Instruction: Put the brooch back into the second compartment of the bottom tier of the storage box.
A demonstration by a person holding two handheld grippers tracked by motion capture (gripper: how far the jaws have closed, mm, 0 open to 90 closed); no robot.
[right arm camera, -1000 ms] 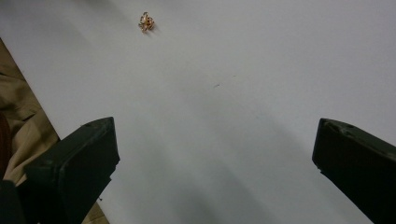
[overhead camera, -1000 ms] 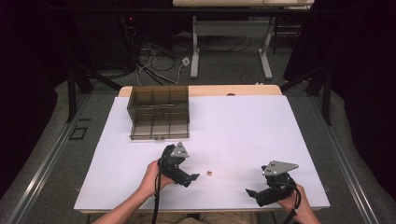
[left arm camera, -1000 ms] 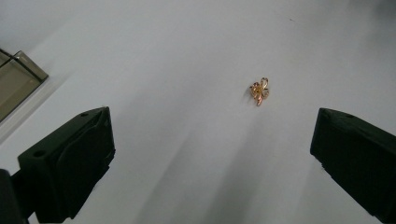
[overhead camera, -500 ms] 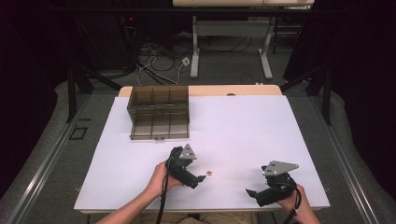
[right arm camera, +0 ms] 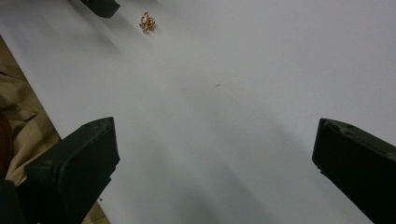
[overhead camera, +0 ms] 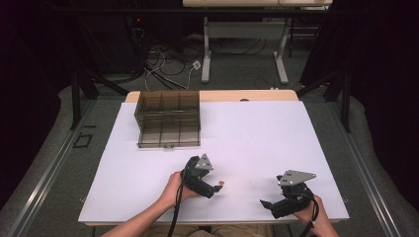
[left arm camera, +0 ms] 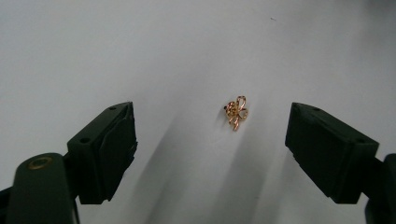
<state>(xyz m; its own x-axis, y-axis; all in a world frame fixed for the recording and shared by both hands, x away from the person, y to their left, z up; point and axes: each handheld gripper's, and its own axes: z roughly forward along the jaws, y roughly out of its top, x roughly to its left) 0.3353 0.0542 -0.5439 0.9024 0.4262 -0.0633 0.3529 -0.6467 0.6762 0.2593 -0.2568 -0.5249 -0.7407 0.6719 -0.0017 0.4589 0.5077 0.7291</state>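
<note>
A tiny gold flower-shaped trinket (overhead camera: 222, 183) (left arm camera: 236, 112) (right arm camera: 147, 21) lies on the white table top (overhead camera: 247, 143). My left gripper (overhead camera: 215, 187) (left arm camera: 212, 128) hovers low over it, its jaws on either side of the trinket and clear of it. Those jaws have just been closing a little and still stand wide apart. Near the table's front right edge my right gripper (overhead camera: 267, 204) (right arm camera: 215, 144) rests open with nothing between its jaws, pointing left toward the trinket.
A smoky see-through compartment box (overhead camera: 168, 118) stands at the back left of the table. Beyond the far edge are table legs and cables on the floor. The table's near edge and tan cloth (right arm camera: 21, 121) sit close beside the right gripper.
The left gripper has slid right and slightly down, so the trinket now lies between its jaws. The right gripper has stayed put.
</note>
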